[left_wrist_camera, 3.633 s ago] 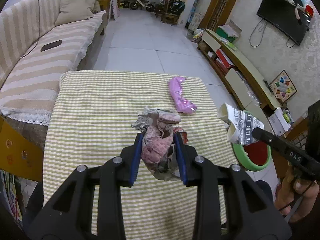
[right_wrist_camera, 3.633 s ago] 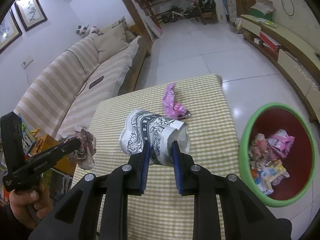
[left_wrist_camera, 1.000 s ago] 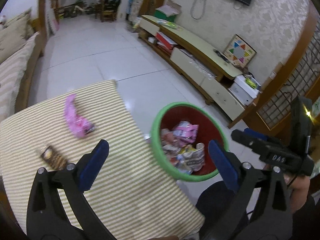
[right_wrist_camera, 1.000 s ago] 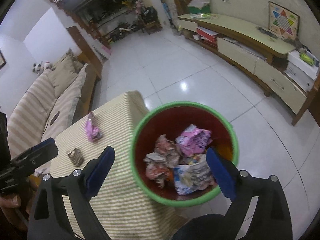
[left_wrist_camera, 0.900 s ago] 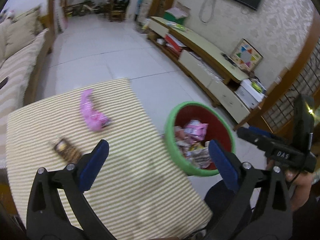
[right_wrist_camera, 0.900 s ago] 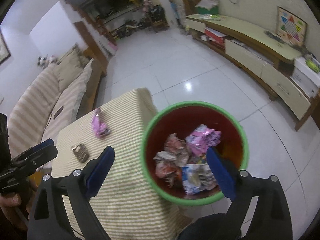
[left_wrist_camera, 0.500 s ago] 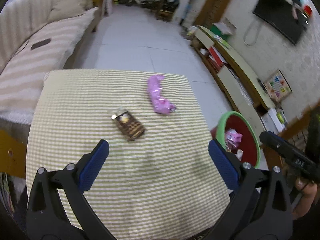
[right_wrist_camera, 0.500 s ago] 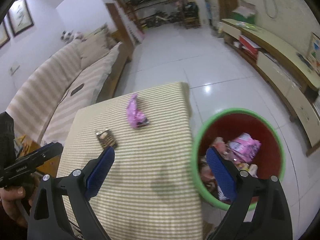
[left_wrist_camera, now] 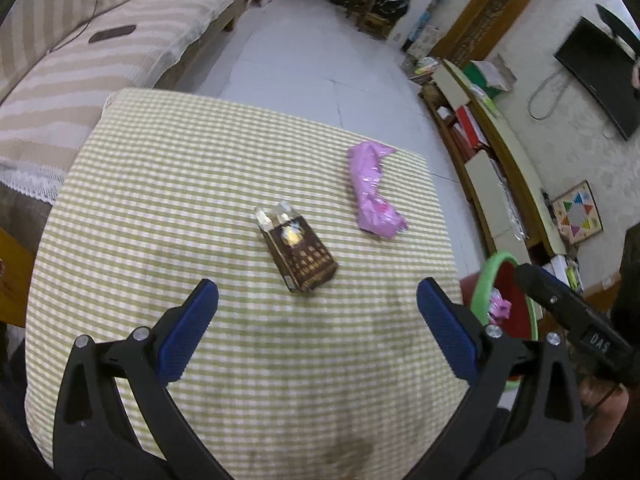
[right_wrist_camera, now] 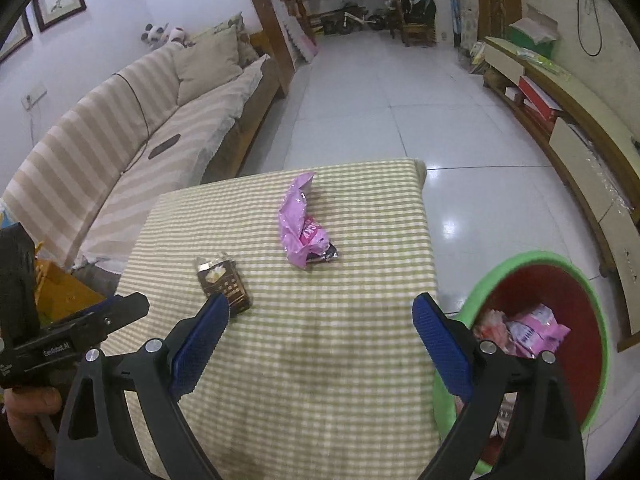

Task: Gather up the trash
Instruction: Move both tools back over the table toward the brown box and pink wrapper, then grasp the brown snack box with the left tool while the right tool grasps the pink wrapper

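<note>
A brown packet (left_wrist_camera: 300,250) (right_wrist_camera: 222,282) with a torn silver top lies flat near the middle of the checked table (left_wrist_camera: 168,184) (right_wrist_camera: 360,216). A crumpled pink wrapper (left_wrist_camera: 372,196) (right_wrist_camera: 302,222) lies farther off to its right. My left gripper (left_wrist_camera: 318,312) is open and empty, hovering just in front of the brown packet. My right gripper (right_wrist_camera: 320,324) is open and empty too, over the table's near right part, with its left finger next to the packet. The green-rimmed red bin (right_wrist_camera: 560,344) (left_wrist_camera: 504,300), holding several wrappers, stands on the floor to the right of the table.
A striped sofa (right_wrist_camera: 120,132) (left_wrist_camera: 80,40) runs along the left beyond the table. White tiled floor (right_wrist_camera: 380,100) stretches ahead. A low cabinet (right_wrist_camera: 580,140) (left_wrist_camera: 492,152) lines the right wall. A hand (right_wrist_camera: 28,420) holds the left gripper's handle at the left edge.
Both grippers, which held crumpled paper and a paper cup 3.6 s ago, are now open and empty. Over the last second both views swung left from above the bin back over the table.
</note>
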Demonstrator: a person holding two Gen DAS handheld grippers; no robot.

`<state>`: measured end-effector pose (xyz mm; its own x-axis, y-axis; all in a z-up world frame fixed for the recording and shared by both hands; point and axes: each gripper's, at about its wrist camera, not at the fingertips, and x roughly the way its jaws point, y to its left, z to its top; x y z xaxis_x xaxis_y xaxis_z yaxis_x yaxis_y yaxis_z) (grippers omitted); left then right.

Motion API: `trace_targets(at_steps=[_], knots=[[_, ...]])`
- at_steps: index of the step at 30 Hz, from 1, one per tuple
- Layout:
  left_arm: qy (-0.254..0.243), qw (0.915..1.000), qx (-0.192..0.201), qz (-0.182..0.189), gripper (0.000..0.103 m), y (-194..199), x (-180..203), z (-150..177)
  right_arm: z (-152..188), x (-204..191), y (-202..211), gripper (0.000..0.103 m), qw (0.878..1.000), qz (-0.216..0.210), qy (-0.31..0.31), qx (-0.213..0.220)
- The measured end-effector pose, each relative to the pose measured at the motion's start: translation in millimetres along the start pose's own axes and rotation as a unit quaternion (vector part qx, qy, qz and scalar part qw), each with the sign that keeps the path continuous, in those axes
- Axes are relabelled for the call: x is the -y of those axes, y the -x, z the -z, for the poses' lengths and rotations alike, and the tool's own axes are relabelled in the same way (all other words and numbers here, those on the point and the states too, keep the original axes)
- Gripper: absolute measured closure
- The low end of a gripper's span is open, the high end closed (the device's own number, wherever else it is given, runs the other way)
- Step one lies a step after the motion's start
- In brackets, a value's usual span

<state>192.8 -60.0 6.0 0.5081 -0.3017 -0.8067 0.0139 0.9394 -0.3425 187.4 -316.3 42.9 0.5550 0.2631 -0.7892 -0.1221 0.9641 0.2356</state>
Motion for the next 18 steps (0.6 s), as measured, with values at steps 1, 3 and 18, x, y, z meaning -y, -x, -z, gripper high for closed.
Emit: trace_targets(at_steps=[1, 3, 18], knots=[[0.007, 1.0, -0.003, -0.005, 0.006, -6, -3, -2, -3, 1, -9, 0.013, 1.0, 0.0, -0.001, -0.005], [0.018, 0.9998, -0.009, -0.005, 0.006, -17, -8, -5, -7, 0, -25, 0.013, 1.0, 0.0, 0.004, -0.012], [0.06, 0.9967, -0.024, -0.049, 0.02, -86, -25, -16, -23, -12, -119, 0.018, 0.996, 0.016, 0.073, -0.04]])
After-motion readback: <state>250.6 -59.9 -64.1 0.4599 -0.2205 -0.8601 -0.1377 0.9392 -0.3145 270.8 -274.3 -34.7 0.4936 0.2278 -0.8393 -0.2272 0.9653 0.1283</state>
